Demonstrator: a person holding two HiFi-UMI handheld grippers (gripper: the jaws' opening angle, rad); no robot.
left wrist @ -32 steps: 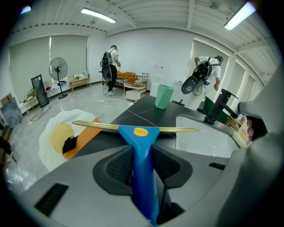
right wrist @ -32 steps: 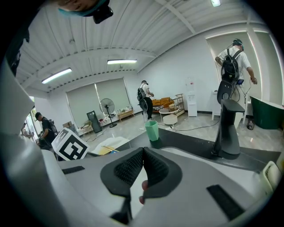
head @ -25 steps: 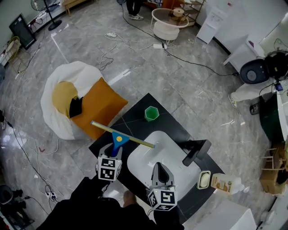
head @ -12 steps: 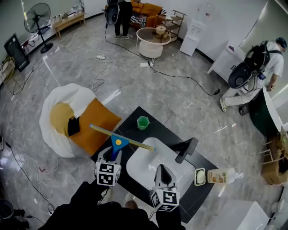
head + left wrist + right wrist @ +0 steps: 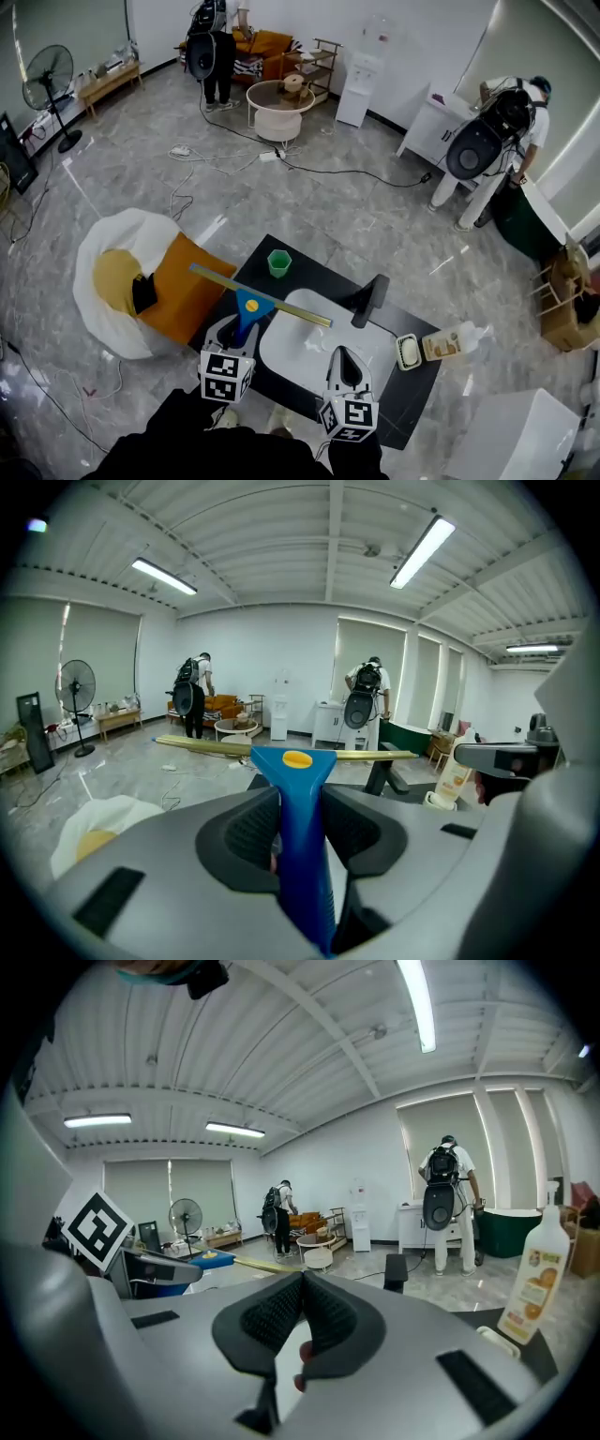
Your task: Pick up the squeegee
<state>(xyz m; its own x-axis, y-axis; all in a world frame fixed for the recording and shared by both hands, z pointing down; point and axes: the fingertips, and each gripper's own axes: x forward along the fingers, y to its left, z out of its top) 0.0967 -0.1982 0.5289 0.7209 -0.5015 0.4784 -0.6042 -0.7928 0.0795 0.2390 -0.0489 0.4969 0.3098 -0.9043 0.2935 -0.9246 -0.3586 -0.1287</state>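
Observation:
The squeegee has a blue handle with a yellow dot and a long brass-coloured blade; it hangs in the air above the black table. My left gripper is shut on the blue handle, with the blade lying crosswise beyond the jaws. My right gripper hovers over the white basin, its black pads pressed together with nothing between them. In the right gripper view the squeegee shows at the left.
On the table stand a green cup, a black faucet, a soap dish and a lying soap bottle. A white beanbag with an orange cushion lies left. Two people with backpacks stand far off; cables cross the floor.
Both grippers have risen, the left carrying the squeegee upward off the basin. The head view has tilted up, showing more of the room.

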